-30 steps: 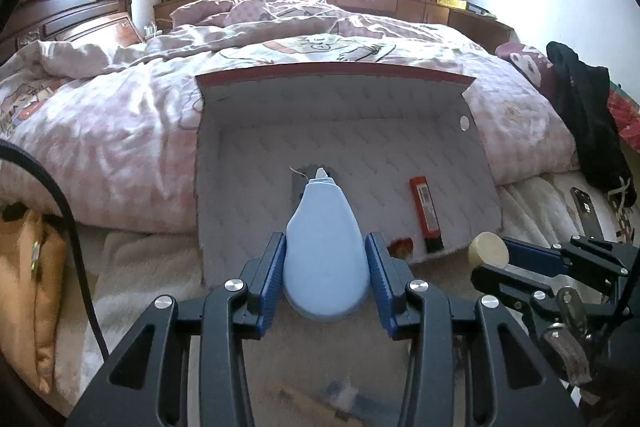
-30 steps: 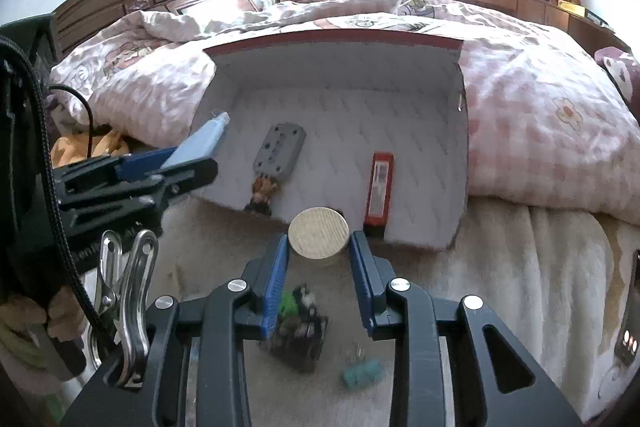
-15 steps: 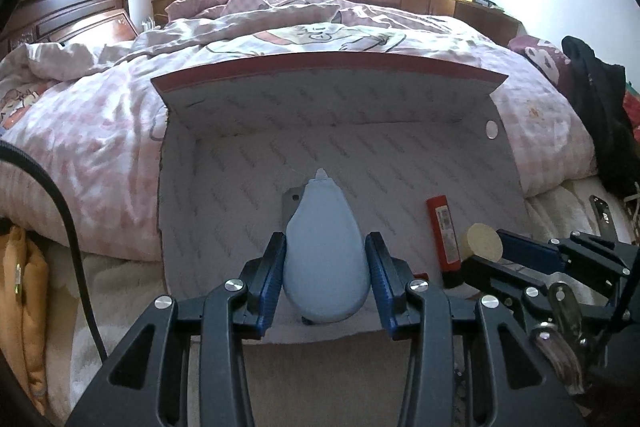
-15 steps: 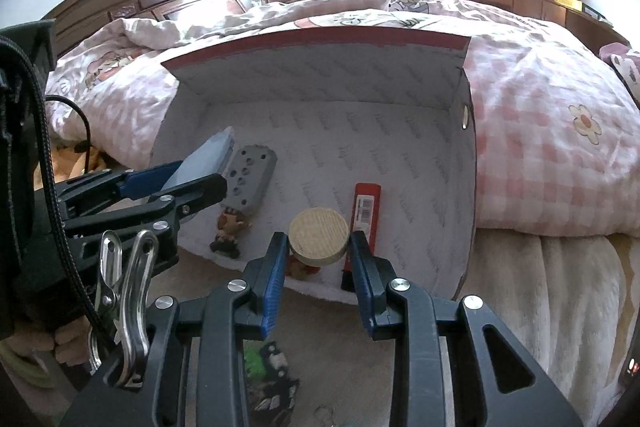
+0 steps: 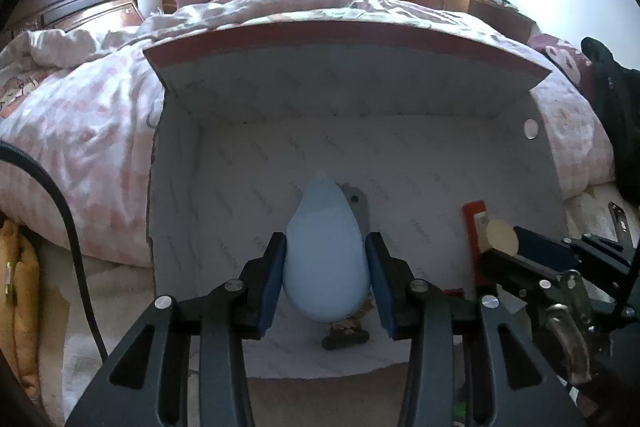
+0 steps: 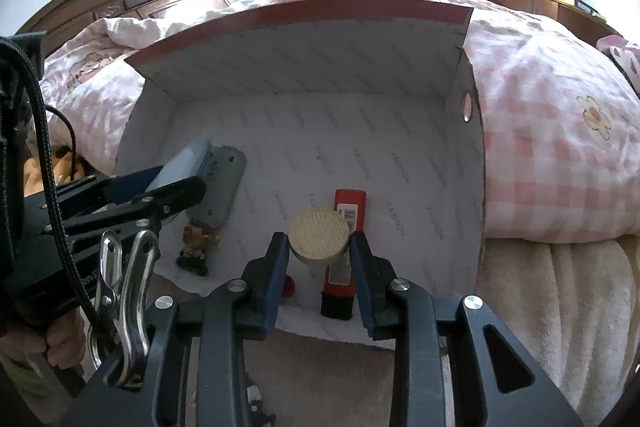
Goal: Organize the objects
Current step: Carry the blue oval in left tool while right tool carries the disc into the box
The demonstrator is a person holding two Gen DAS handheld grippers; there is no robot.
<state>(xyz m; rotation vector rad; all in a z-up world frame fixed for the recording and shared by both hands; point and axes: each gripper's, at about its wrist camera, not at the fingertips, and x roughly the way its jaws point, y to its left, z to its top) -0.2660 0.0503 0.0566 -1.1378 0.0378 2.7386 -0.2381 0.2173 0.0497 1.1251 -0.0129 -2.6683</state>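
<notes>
Blue pod (image 5: 326, 259) clamped in left hand-held gripper (image 5: 326, 281), above near edge of box (image 5: 400, 131), over grey block (image 6: 224, 187) and figurine (image 6: 196, 247). Wooden disc (image 6: 319, 235) pinched by its rim in right hand-held gripper (image 6: 320, 267), above red stick (image 6: 344, 247)

Risks: disc grip is narrow, a tilt could let it roll out; pod released here would likely land on the figurine; the two hand-held grippers sit close and could knock together; box rests on soft bed (image 6: 552, 163) and may tip

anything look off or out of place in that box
The box has no near wall; its base edge looks torn and ragged. A small figurine lies tipped over at that edge, beside a grey case and a red pack.
</notes>
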